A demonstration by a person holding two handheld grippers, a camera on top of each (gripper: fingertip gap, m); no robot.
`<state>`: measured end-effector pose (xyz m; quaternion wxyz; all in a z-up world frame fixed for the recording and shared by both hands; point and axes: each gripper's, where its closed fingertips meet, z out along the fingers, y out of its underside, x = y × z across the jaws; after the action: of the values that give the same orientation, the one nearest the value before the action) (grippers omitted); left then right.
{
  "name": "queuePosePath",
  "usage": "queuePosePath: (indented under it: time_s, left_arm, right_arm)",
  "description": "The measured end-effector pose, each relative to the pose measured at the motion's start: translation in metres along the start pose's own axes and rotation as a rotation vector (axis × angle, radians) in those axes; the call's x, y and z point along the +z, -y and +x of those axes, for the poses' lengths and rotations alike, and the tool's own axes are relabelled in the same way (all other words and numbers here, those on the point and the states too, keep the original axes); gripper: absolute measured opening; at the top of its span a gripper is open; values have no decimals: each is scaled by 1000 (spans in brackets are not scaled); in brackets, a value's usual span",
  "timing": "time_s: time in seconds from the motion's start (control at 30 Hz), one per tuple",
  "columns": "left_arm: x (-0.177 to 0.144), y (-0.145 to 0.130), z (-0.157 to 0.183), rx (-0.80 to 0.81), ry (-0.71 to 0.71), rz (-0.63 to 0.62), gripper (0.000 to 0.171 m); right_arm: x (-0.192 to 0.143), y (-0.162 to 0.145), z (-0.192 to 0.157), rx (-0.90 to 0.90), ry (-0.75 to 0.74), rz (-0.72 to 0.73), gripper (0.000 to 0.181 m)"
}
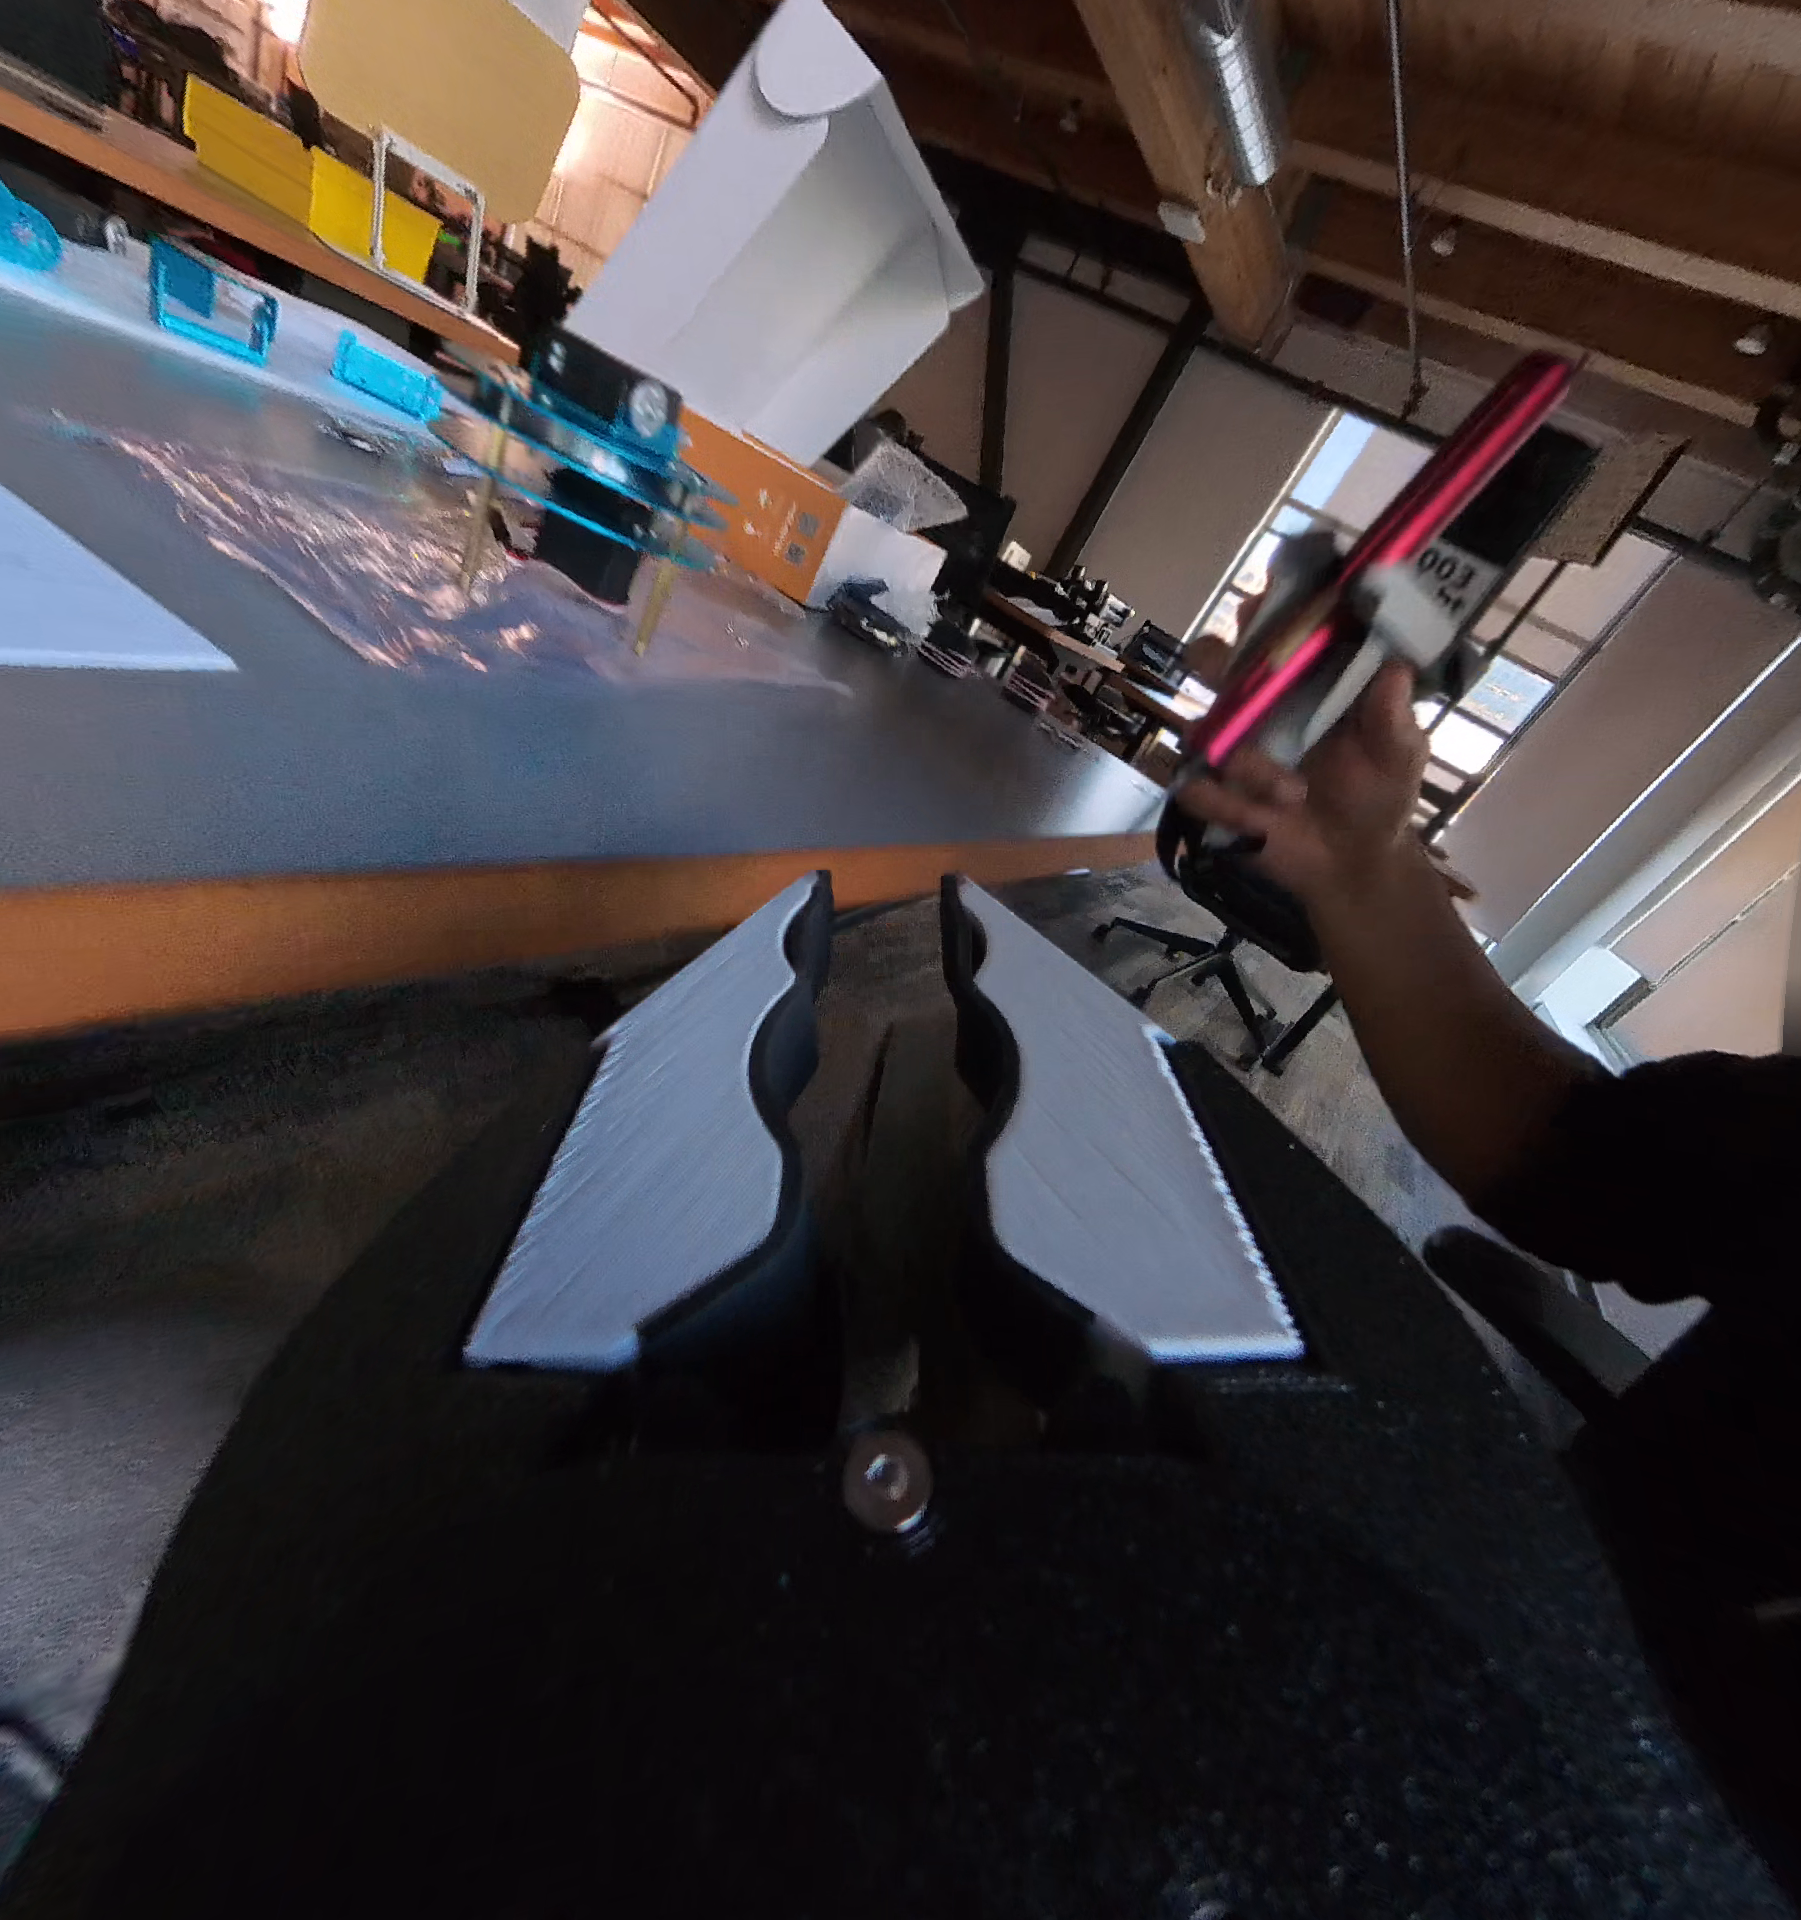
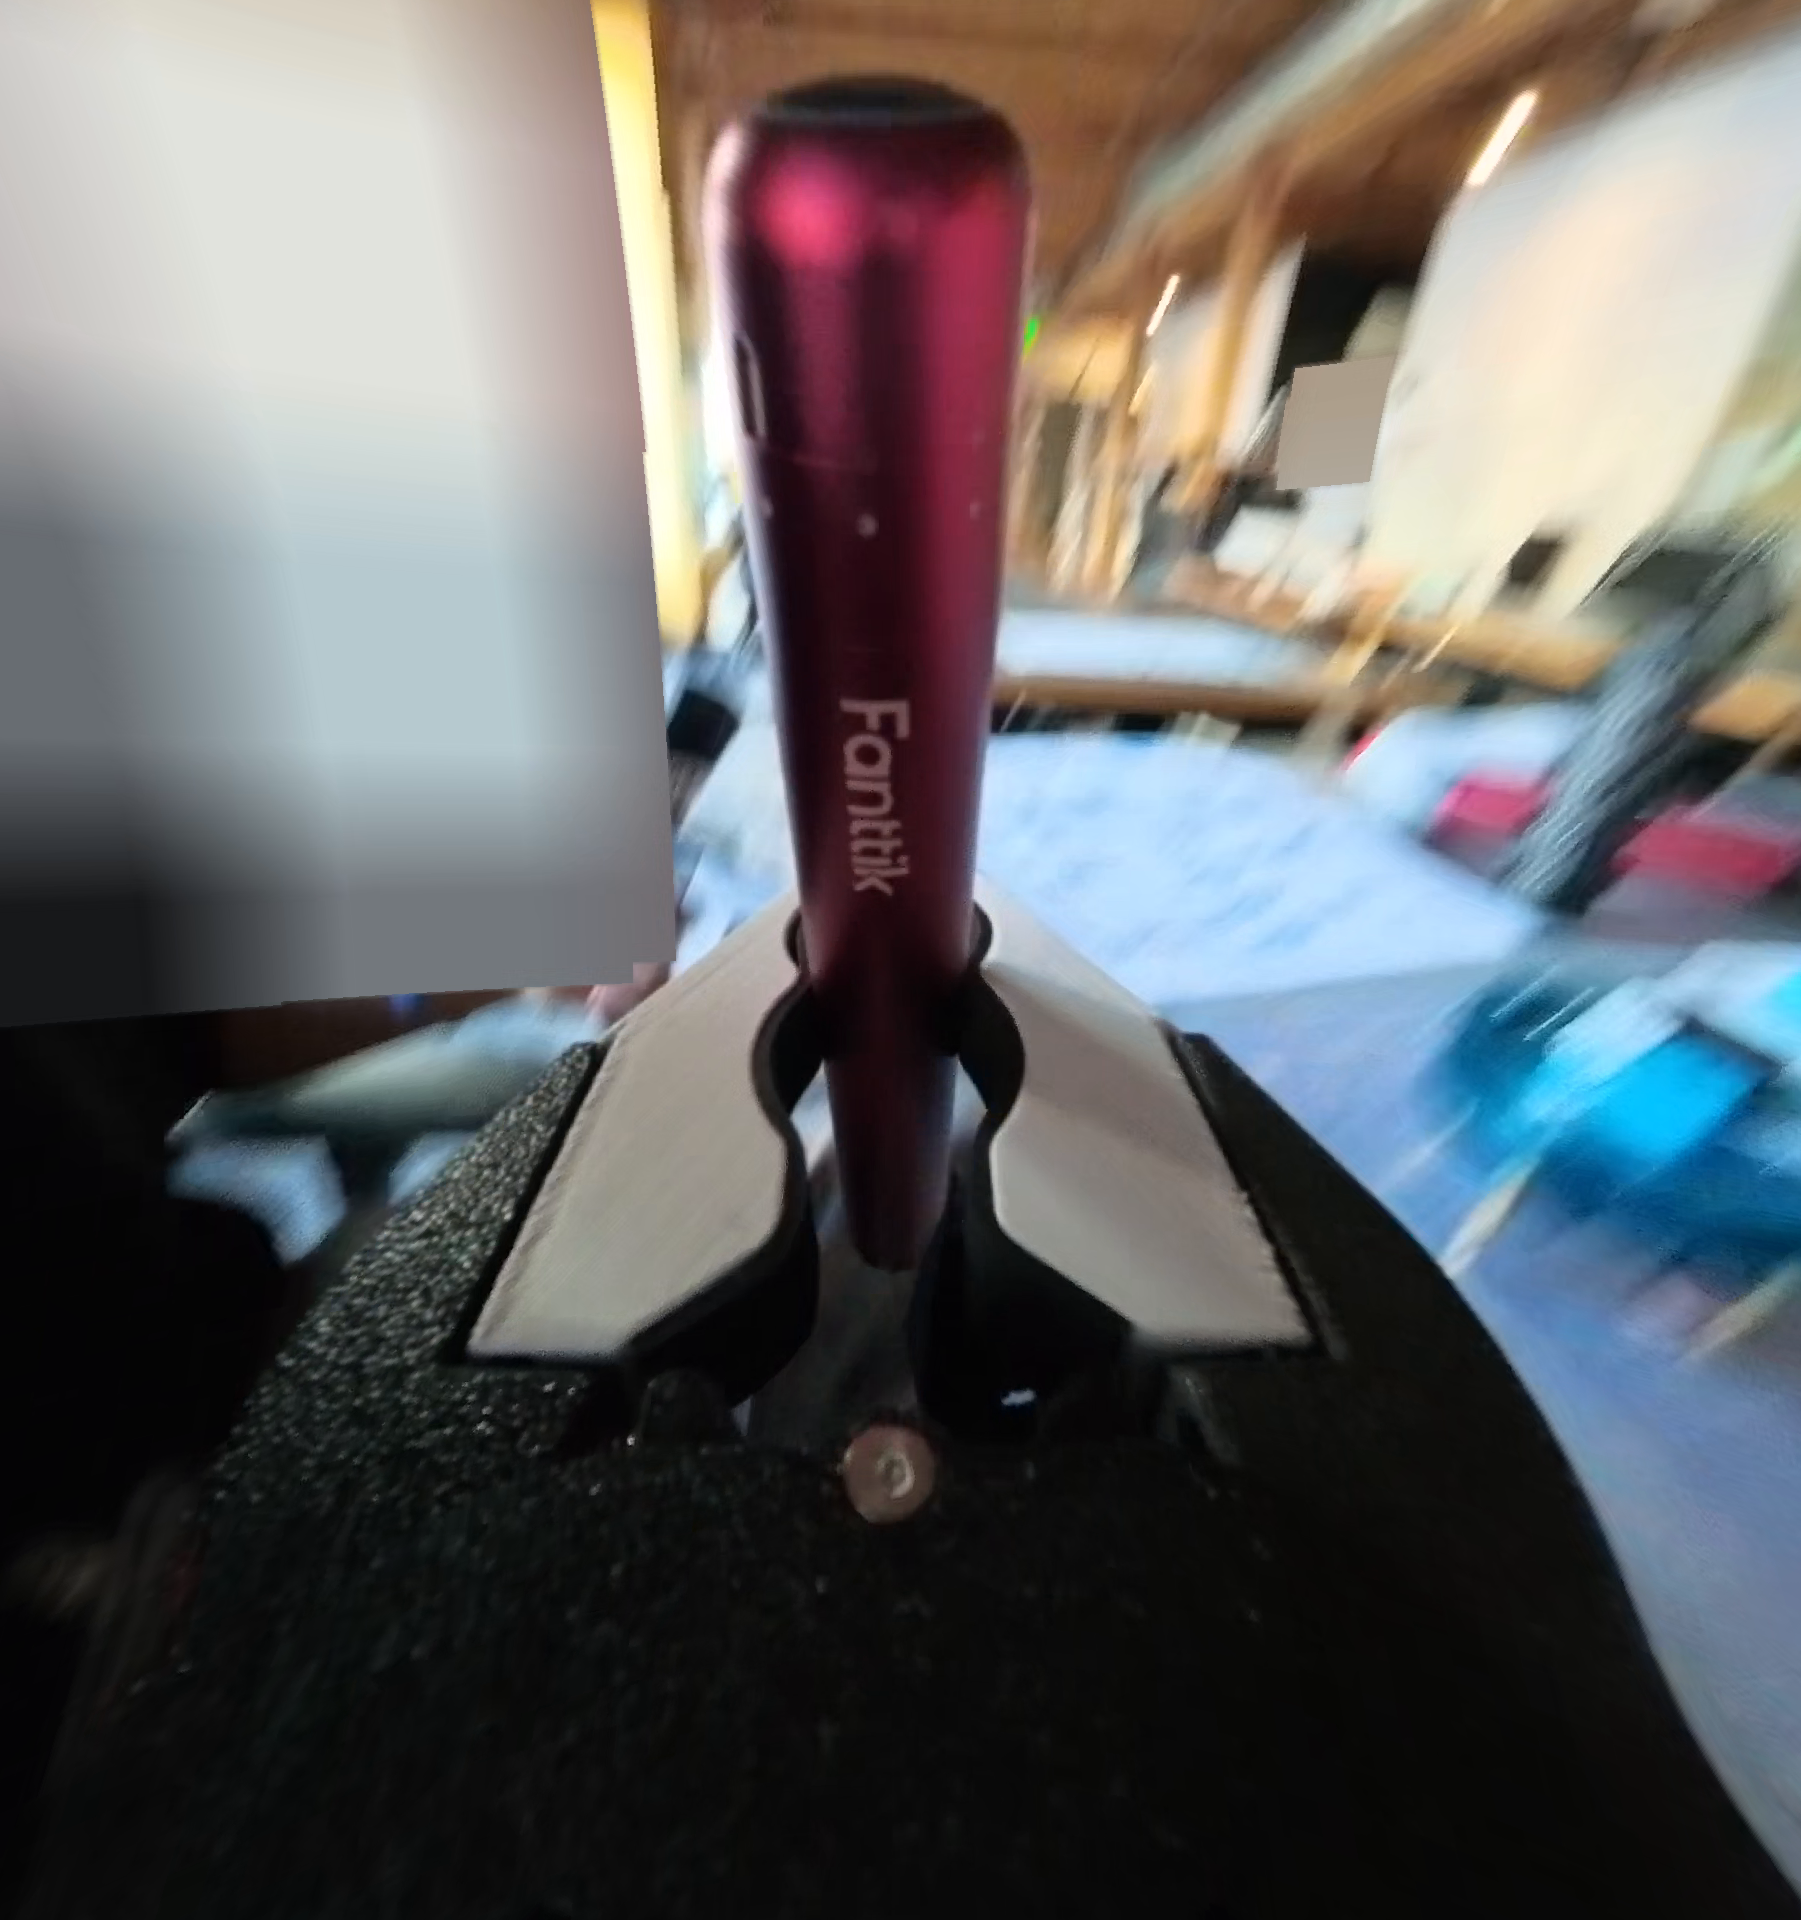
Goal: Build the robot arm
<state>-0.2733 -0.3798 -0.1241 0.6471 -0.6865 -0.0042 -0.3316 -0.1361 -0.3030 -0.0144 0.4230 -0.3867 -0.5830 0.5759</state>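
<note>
My left gripper [image 1: 885, 894] is empty, its jaws a narrow gap apart, held below and in front of the wooden edge of a dark table [image 1: 460, 748]. My right gripper [image 2: 888, 935] is shut on a magenta metal tool handle [image 2: 875, 468] that stands up between its fingers. In the left wrist view this tool [image 1: 1478, 457] is raised in the air to the right, off the table's end, with a person's hand [image 1: 1332, 810] holding the right gripper. A stacked blue acrylic assembly on brass standoffs [image 1: 605, 468] stands on the table.
Blue acrylic parts [image 1: 210, 301] and a white sheet [image 1: 44, 592] lie on the table's left. An orange box [image 1: 771, 499] and a large white paper roll [image 1: 771, 239] are behind the assembly. Yellow bins [image 1: 304, 177] sit on a far bench. An office chair [image 1: 1228, 914] stands right. One gripper's finger ends stand about 20 cm off the other's.
</note>
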Motion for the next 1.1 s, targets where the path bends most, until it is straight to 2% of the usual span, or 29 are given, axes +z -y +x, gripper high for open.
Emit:
queuePosePath:
  time_s: [0.07,0.17,0.27,0.37,0.4,0.47,0.57,0.67,0.73,0.8,0.87,0.97,1.03,1.1]
  left_arm:
    - [-13,-22,21,17,-9,-49,21]
    - [-23,-60,54,154,-17,-231,21]
    - [-34,-94,85,253,-38,-385,22]
    - [-48,-128,85,337,35,-489,25]
    - [-52,-137,81,339,68,-504,25]
    - [-60,-158,81,272,72,-527,25]
    - [-73,-178,97,131,15,-535,25]
    - [-89,-178,96,135,58,-503,25]
    - [-97,-175,91,139,82,-483,25]
    - [-102,-166,85,140,104,-438,25]
    - [-105,-155,74,135,132,-378,24]
    - [-110,-136,48,108,202,-290,25]
    - [-115,-123,24,92,270,-216,24]
    - [-122,-115,0,66,324,-155,26]
  right_arm:
    - [-10,-53,-38,66,22,-130,22]
    - [-30,-132,-82,194,-2,-267,20]
    - [-54,-187,-101,274,-118,-383,20]
    - [-76,-209,-103,292,-270,-449,19]
    - [-81,-214,-105,329,-298,-446,24]
    - [-86,-222,-112,389,-335,-431,24]
    - [-92,-227,-126,376,-404,-461,19]
    - [-95,-226,-144,366,-430,-463,19]
    - [-91,-225,-153,299,-426,-449,20]
    - [-79,-227,-160,215,-390,-447,20]
    - [-58,-242,-159,244,-329,-446,20]
    - [-21,-277,-134,292,-264,-422,20]
    - [4,-324,-114,324,-171,-499,20]
    - [31,-381,-75,452,-173,-510,20]
